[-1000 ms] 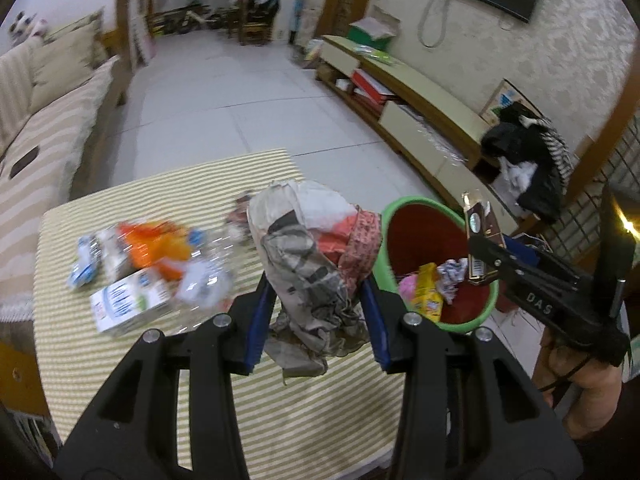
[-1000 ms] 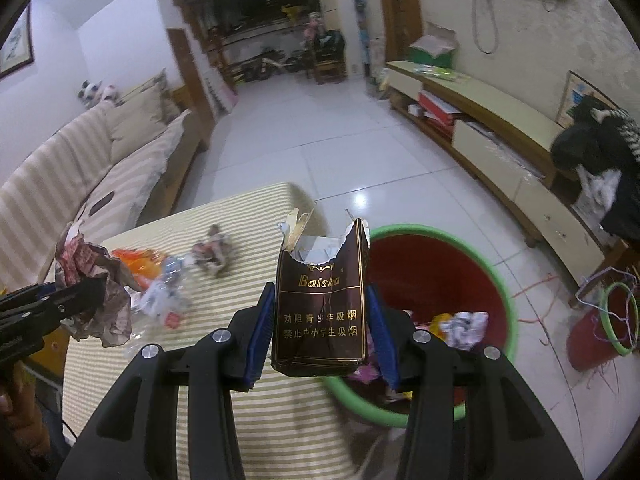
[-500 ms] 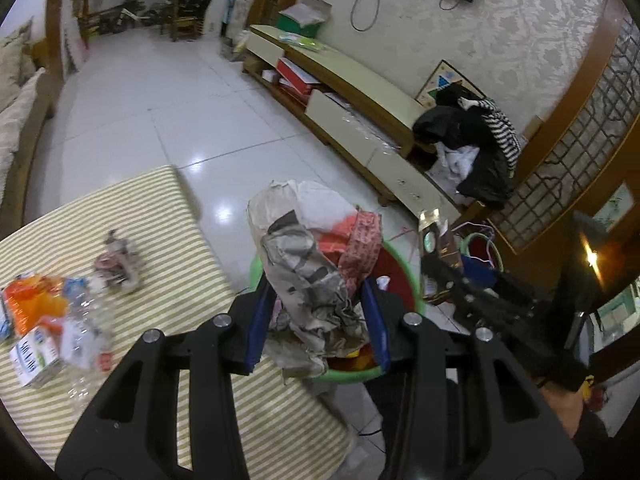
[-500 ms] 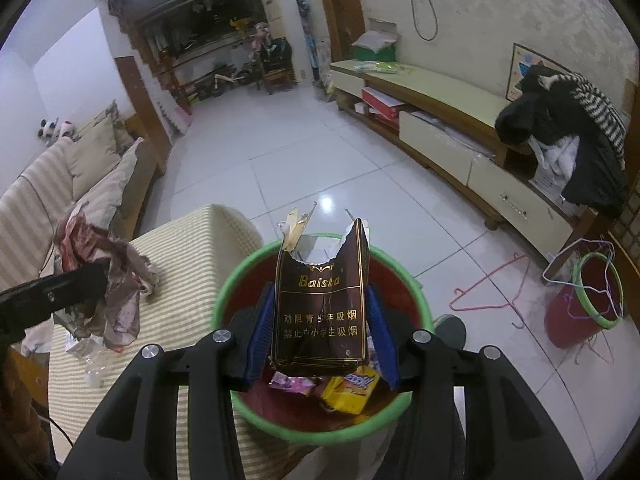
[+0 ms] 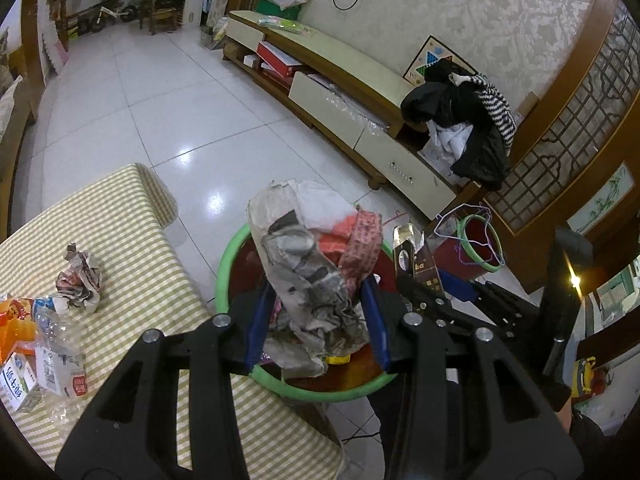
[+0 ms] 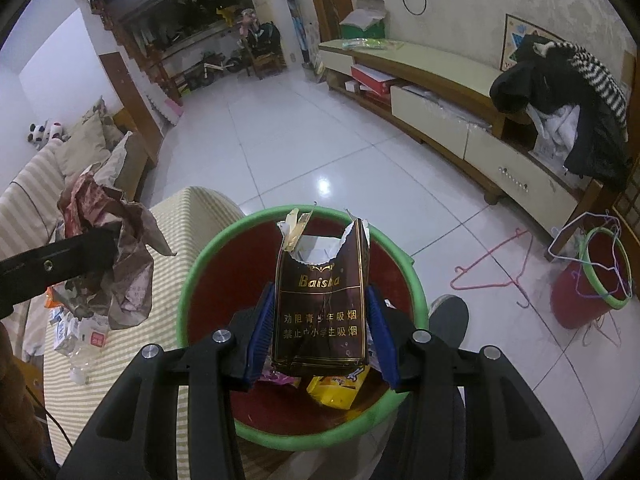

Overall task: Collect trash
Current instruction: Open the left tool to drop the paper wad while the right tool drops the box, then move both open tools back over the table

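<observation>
Holding wrappers (image 6: pixel 336 390), green-rimmed bin (image 6: pixel 192 280)

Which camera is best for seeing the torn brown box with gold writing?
The right wrist view: the torn brown cigarette box faces it, gold lettering plain, clamped in the right gripper. The left wrist view catches that box only edge-on, small, right of the crumpled newspaper wad.

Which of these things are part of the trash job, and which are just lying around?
Part of the job:
- crumpled newspaper wad in left gripper
- torn brown cigarette pack in right gripper
- green-rimmed red bin
- crumpled paper ball, crushed clear bottle on table

Lying around:
- pink hanger
- dark clothes heap
</observation>
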Demonstrator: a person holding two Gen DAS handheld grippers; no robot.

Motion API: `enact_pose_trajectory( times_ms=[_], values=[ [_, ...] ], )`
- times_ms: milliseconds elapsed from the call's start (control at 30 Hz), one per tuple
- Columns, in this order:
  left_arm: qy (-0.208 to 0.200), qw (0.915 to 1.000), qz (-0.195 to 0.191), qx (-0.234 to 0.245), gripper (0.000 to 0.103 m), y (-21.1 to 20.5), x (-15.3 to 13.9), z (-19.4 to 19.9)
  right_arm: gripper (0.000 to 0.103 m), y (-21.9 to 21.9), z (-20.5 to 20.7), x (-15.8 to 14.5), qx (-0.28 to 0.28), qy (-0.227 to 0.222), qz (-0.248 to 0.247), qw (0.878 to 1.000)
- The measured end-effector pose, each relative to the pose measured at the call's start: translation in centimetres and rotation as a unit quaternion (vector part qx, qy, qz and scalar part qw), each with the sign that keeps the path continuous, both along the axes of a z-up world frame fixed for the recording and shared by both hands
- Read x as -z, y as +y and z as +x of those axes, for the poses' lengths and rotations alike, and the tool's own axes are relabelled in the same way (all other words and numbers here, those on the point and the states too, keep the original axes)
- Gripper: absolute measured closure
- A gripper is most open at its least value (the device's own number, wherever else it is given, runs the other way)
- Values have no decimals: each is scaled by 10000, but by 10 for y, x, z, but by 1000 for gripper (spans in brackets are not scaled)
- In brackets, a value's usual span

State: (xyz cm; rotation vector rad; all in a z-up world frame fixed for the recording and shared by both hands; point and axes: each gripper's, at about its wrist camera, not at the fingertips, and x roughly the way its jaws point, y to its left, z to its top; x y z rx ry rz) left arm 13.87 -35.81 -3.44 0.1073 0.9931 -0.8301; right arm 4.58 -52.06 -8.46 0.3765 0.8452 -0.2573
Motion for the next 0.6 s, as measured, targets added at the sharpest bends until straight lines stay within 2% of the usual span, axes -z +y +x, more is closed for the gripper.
enact_pose_trajectory(
  times_ms=[300,367,433,467,500,533,600],
  values=[
    [48,9999,107,84,61,-11,10,4,59,-1,5,11,-27,96,18,9999],
    [60,9998,163,122,58,-15,11,4,57,-1,6,12,-38,120,30,9999],
    [95,9997,156,147,44,-16,12,5,55,2,7,12,-30,141,-25,9999],
    [93,9998,143,133,40,-17,12,5,47,3,7,11,-26,134,-53,9999],
    [88,9998,133,108,33,-16,12,6,41,3,7,11,-6,117,-82,9999],
    [95,9999,109,73,26,-14,11,7,32,4,6,9,23,87,-122,9999],
    [109,9999,59,-11,19,-9,10,9,28,6,6,8,10,89,-150,9998]
  ],
)
